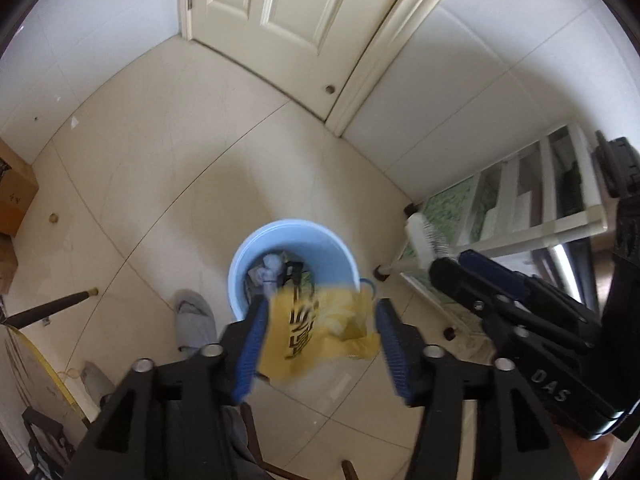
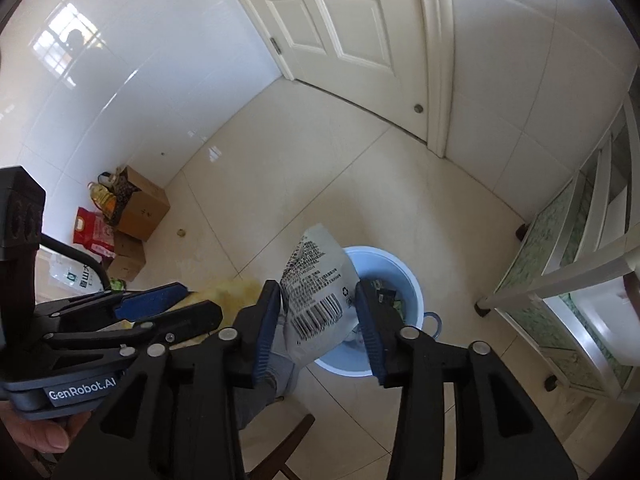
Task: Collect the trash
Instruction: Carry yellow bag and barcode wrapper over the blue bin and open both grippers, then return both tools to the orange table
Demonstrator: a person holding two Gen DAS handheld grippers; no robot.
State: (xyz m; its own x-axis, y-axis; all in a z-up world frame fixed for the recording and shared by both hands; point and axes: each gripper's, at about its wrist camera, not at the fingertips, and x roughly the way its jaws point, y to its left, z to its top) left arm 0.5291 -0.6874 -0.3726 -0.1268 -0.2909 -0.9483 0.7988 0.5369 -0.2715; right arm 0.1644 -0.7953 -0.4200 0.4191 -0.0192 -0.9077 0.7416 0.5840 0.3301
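Observation:
A light blue bin (image 1: 292,228) stands on the tiled floor with several scraps in it; its rim also shows in the right wrist view (image 2: 384,254). Above its near rim my left gripper (image 1: 320,308) is open. A blurred yellow bag (image 1: 320,332) with black print hangs between its blue pads, brushing the left pad and clear of the right one. My right gripper (image 2: 317,286) is open over the bin, with a grey-white packet (image 2: 316,292) bearing a barcode loose between its fingers. Each gripper shows in the other's view: the right (image 1: 460,260), the left (image 2: 168,296).
A person's foot in a grey slipper (image 1: 194,316) stands left of the bin. A white-framed shelf rack (image 2: 576,264) runs along the right wall. Cardboard boxes (image 2: 142,208), an oil bottle and a red bag sit by the left wall. A cream door (image 2: 340,32) is behind.

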